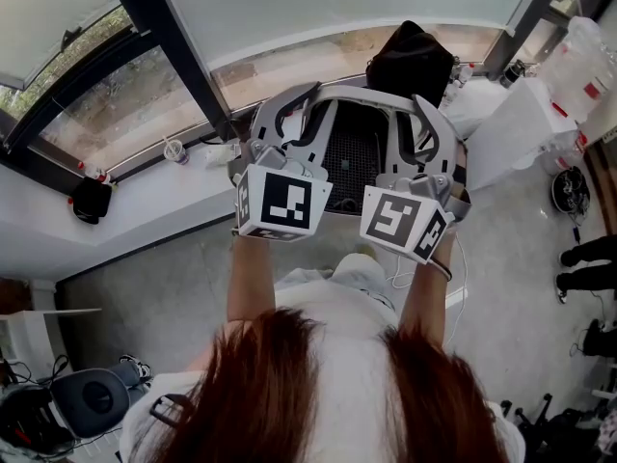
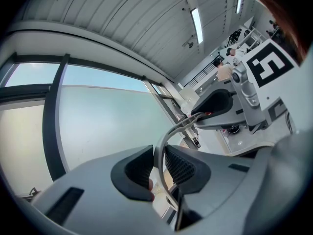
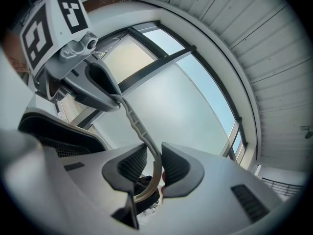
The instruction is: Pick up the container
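The container [image 1: 353, 154] is a grey basket with a black mesh floor. It is held up in the air in front of me, and its thin grey hoop handle [image 1: 359, 92] arches across the top. My left gripper [image 1: 289, 123] is shut on the left end of the handle [image 2: 162, 155]. My right gripper [image 1: 425, 129] is shut on the right end [image 3: 146, 143]. In the left gripper view the band runs from my left gripper [image 2: 159, 168] to the other gripper's jaws. The right gripper view shows the right gripper [image 3: 154, 168] clamping the same band.
A large slanted window with dark frames [image 1: 164, 37] lies ahead, above a white ledge [image 1: 145, 210]. On the ledge stand a cup with a straw [image 1: 177, 150] and a black bag [image 1: 411, 61]. A white table [image 1: 525, 123] is at right, shoes [image 1: 586, 254] on the floor, a chair [image 1: 92, 403] lower left.
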`<state>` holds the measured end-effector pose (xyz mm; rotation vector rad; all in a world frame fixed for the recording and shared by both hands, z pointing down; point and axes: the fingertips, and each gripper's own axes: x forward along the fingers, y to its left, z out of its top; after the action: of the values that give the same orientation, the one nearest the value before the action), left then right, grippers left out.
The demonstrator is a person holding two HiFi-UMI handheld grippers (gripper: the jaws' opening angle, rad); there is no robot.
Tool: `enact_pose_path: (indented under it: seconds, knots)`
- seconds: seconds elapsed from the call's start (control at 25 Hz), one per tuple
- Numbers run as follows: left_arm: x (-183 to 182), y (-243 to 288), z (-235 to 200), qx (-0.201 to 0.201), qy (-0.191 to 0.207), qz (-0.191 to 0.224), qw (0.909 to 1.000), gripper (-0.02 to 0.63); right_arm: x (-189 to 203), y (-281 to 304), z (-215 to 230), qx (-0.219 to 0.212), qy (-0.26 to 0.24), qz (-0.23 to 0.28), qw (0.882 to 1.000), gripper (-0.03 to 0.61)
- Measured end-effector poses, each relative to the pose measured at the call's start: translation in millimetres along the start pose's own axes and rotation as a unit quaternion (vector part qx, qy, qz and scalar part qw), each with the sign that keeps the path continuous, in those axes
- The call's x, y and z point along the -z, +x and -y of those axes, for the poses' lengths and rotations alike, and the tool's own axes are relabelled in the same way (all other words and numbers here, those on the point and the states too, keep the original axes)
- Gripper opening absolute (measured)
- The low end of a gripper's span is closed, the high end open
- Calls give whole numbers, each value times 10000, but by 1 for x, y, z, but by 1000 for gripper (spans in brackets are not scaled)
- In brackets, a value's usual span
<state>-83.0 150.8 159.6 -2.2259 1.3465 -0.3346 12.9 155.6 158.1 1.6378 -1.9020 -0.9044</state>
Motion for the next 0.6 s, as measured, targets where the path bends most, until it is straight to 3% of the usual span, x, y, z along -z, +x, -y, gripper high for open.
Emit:
enact_pose_path:
  seconds: [0.6]
  knots:
    - [-7,-5,18,112,-37,58,9999,84,9,-17,6,66,-36,-79,9999,103]
